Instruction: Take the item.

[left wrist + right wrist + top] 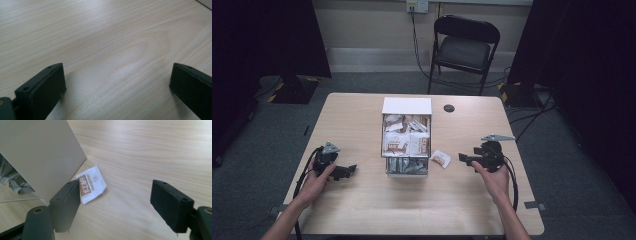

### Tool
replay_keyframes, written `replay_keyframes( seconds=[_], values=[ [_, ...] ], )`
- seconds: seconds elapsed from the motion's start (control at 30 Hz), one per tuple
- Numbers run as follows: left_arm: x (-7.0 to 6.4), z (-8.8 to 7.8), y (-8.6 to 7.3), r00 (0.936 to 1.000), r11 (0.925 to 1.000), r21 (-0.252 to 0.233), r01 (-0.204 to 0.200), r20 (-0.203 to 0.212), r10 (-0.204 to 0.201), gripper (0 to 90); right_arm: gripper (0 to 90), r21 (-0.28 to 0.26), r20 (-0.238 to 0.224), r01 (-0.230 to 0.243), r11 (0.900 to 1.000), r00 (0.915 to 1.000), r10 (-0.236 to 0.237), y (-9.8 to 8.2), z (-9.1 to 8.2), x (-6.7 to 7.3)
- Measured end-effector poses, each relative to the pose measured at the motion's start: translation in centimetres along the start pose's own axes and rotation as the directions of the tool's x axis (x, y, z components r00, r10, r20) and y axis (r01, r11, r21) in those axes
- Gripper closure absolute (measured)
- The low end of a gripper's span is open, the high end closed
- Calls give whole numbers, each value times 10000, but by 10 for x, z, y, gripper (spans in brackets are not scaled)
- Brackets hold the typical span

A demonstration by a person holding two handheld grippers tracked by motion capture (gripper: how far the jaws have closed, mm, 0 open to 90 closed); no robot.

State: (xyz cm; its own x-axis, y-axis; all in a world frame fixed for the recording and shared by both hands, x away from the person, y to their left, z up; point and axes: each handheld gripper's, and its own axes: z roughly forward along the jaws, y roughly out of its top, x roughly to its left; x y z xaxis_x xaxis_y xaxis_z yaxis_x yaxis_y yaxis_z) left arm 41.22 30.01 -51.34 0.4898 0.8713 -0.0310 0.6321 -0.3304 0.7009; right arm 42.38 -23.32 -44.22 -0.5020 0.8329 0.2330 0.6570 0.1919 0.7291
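Note:
A white box point(406, 106) full of white-and-brown sachets point(404, 141) stands mid-table, its side wall point(40, 157) close in the right gripper view. One loose sachet point(440, 158) lies flat on the wood just right of the box; I see the same sachet point(91, 183) partly behind my right gripper's left jaw. My right gripper point(465, 159) is open, low over the table, a little right of that sachet, nothing between its jaws. My left gripper point(349, 171) is open too, left of the box, over bare wood point(112, 50).
A black round grommet point(449, 108) sits in the table top behind the box. Beyond the table's far edge stands a black folding chair point(464, 47). Dark stands and cables flank the table on the floor. Cables trail from both grippers toward the near edge.

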Motion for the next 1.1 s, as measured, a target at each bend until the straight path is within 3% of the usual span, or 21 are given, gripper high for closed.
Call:
replay_keyframes(
  seconds=[0.2,0.3,0.53,0.7,0.8,0.93,1.0,1.07,1.1],
  values=[
    [0,0,0,10000,10000,0,3,-3,-3,0,196,192,277,-265,9995,9993,259,-13,-16,-12],
    [0,0,0,10000,10000,-8,2,-9,-2,0,181,362,634,-436,9984,9971,413,-20,-22,-20],
    [0,0,0,10000,10000,-7,14,-4,-14,0,181,561,1354,-928,9941,9872,846,-42,-25,-39],
    [0,0,0,10000,10000,-9,2,-8,-2,0,172,1063,2062,-1238,9866,9734,999,-54,-21,-51],
    [0,0,0,10000,10000,-8,13,-4,-13,0,161,1392,2366,-1347,9811,9665,992,-57,-18,-51],
    [0,0,0,10000,10000,-10,15,8,-15,0,158,1369,2902,-1185,9835,9540,746,-59,-15,-47],
    [0,0,0,10000,10000,-12,14,6,-14,0,142,1237,3302,-870,9885,9430,417,-62,-12,-43],
    [0,0,0,10000,10000,-3,2,10,-2,0,117,824,3822,-430,9957,9240,83,-70,-7,-35],
    [0,0,0,10000,10000,-7,-2,7,2,0,114,496,3860,-439,9978,9223,214,-74,-7,-34]
  ],
)
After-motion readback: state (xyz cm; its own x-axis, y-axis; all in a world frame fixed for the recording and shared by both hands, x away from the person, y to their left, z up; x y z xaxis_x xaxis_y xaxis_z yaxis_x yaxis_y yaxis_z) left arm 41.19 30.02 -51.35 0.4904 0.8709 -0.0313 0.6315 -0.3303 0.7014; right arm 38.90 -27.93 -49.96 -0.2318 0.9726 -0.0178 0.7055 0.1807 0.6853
